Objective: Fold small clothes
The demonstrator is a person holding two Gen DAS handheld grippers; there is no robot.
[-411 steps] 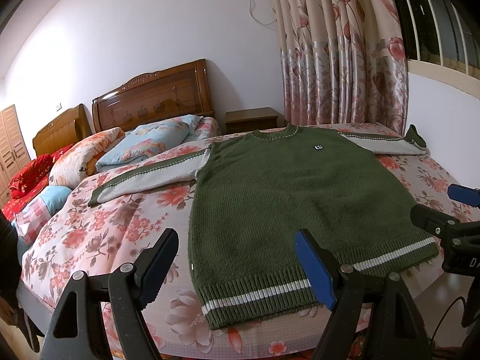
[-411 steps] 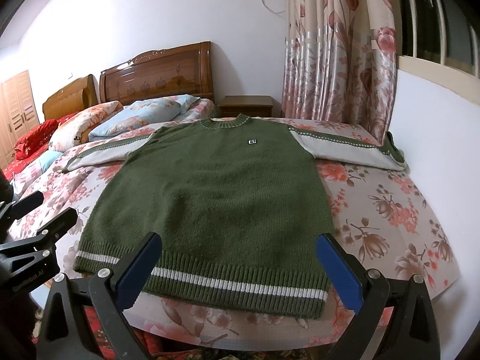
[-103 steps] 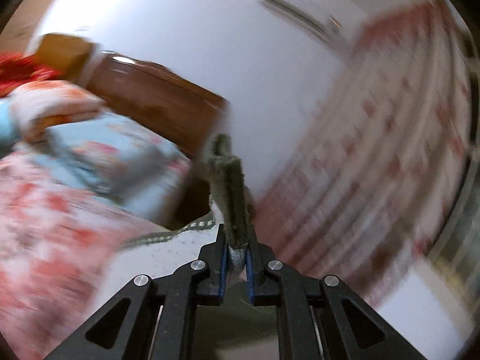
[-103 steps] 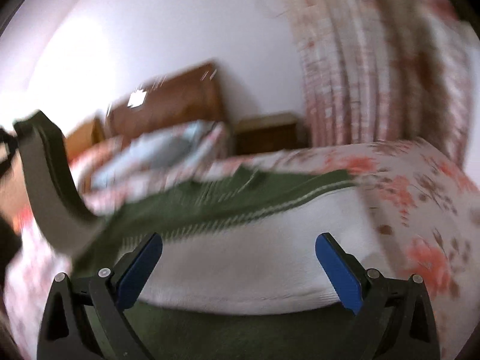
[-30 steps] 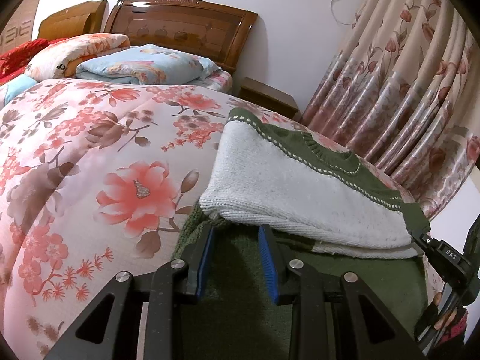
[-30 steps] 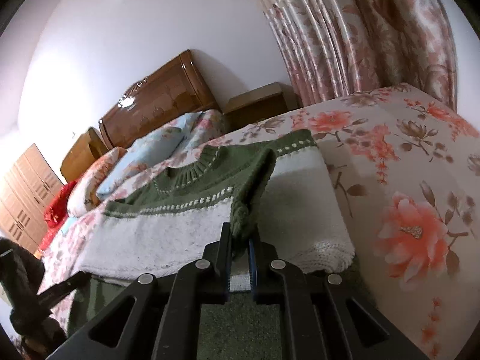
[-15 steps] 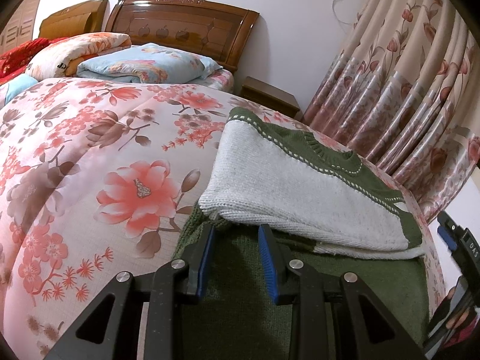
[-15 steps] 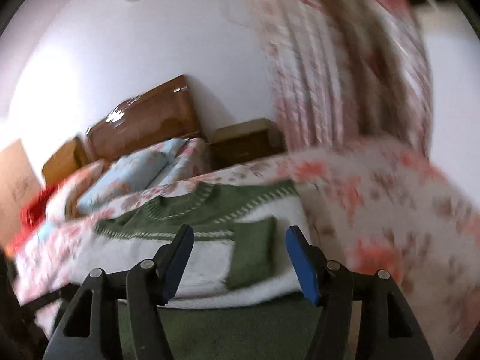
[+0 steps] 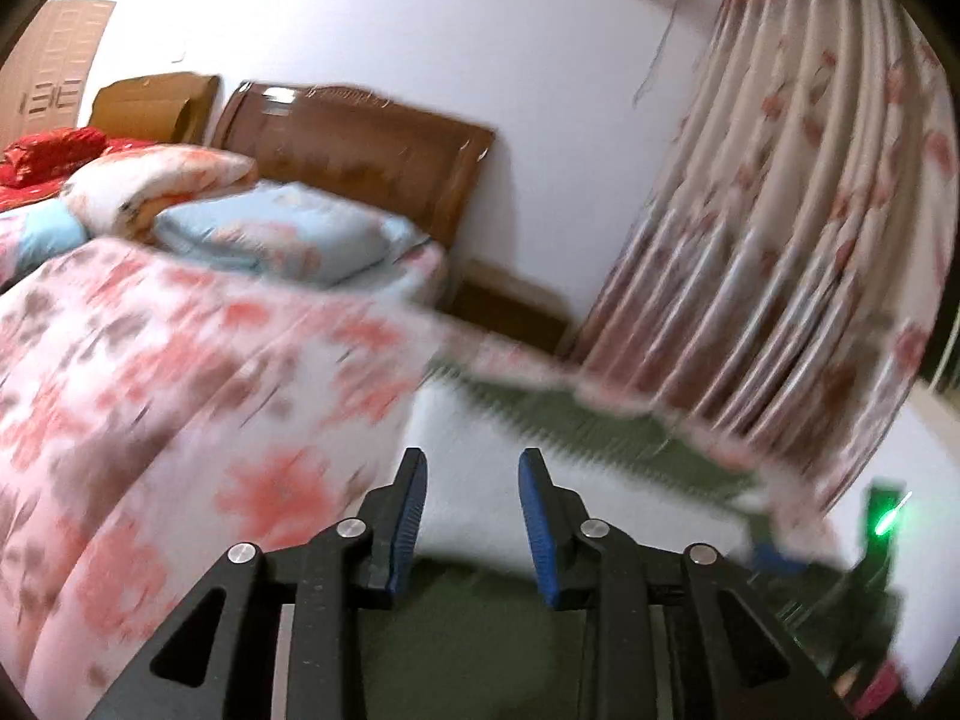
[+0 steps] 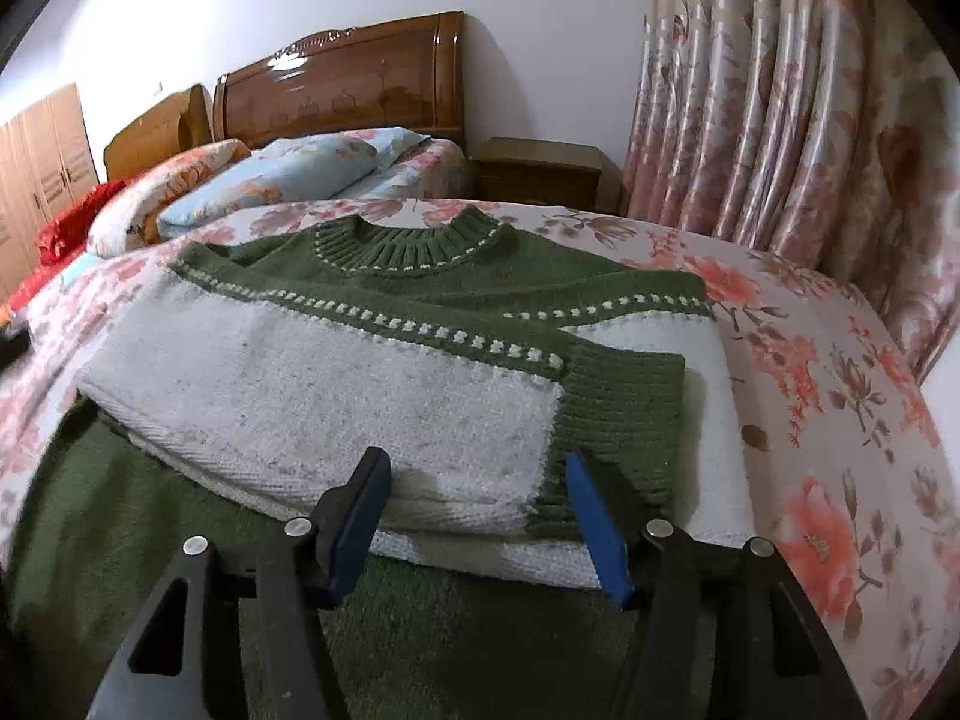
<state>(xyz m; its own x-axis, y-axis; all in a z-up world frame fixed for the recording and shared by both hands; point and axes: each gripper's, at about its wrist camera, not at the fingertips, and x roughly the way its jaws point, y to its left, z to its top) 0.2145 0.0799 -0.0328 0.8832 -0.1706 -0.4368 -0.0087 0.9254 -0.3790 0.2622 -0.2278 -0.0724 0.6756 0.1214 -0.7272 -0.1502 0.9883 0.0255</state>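
Sweater (image 10: 384, 300) lies flat, collar toward headboard (image 10: 342, 90), sleeves folded crosswise.

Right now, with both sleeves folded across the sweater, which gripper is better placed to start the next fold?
Probably the right gripper: open, empty, squarely before the sweater. The left gripper views it obliquely, jaws opening, empty.

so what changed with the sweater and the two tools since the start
Both grey sleeves, at first spread out to the sides, now lie folded across the green sweater, the green cuff on top. The right tool, shut on that cuff a second ago, has let go and stands open. The left tool is opening with nothing between its pads. The sweater still lies on the floral quilt.
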